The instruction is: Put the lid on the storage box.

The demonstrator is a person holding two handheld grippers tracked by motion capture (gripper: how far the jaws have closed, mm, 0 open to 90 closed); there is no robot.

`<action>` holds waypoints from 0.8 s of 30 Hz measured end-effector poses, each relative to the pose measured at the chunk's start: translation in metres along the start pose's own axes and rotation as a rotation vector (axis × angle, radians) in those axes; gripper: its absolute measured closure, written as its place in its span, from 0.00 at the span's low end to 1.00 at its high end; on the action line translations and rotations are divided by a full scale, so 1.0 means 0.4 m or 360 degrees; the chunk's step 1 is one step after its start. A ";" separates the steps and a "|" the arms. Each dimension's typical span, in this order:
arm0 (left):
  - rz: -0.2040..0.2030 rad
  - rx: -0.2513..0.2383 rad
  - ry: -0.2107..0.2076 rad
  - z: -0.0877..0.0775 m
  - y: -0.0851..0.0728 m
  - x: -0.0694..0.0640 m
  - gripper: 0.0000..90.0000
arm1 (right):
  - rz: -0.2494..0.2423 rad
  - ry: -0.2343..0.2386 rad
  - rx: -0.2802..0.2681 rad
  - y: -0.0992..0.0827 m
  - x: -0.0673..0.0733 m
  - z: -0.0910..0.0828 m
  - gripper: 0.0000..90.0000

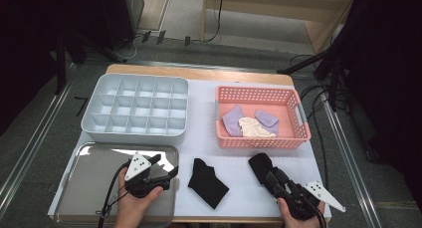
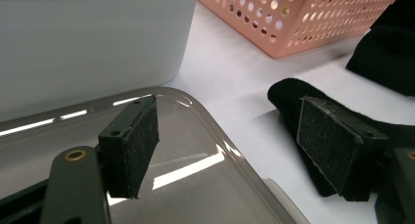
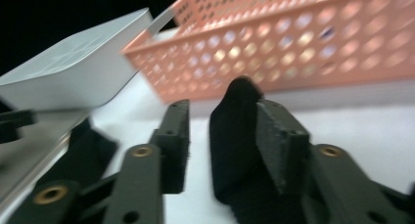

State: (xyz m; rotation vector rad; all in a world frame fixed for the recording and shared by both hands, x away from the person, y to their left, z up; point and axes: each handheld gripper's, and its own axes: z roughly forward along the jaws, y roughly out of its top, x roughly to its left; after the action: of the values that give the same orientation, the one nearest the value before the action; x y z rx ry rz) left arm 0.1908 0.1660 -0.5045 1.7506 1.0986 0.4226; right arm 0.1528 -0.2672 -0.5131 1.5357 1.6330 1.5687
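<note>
I have the right gripper [image 1: 268, 177] low at the near right of the tabletop [image 1: 204, 123], jaws partly apart with a black sock [image 1: 261, 164] standing between them; in the right gripper view that sock [image 3: 235, 136] leans against one pad while a gap shows on the other side, so the jaws are not clamped on it. The left gripper [image 1: 166, 172] sits over the near right corner of the metal tray [image 1: 94, 163] at near left, jaws apart and holding nothing; the left gripper view shows the tray surface [image 2: 195, 155] under them. A second black sock [image 1: 208, 182] lies flat on the tabletop between the two grippers, apart from both. Far right, the pink basket [image 1: 259, 141] holds two lilac socks [image 1: 232, 119] and a cream one [image 1: 255, 128]. Far left, the grey divided box [image 1: 134, 133] sits just beyond the tray, compartments bare
</note>
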 end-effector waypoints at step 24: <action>0.0042 0.0100 -0.0111 0.008 0.017 -0.050 0.27 | -0.0083 -0.0407 0.0257 -0.003 -0.042 0.063 0.89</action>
State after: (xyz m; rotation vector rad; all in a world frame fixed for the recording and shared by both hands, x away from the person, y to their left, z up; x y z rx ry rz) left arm 0.1859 0.1471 -0.4960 1.8231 1.0505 0.3441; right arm 0.1794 -0.2706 -0.5278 1.6825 1.6704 1.1820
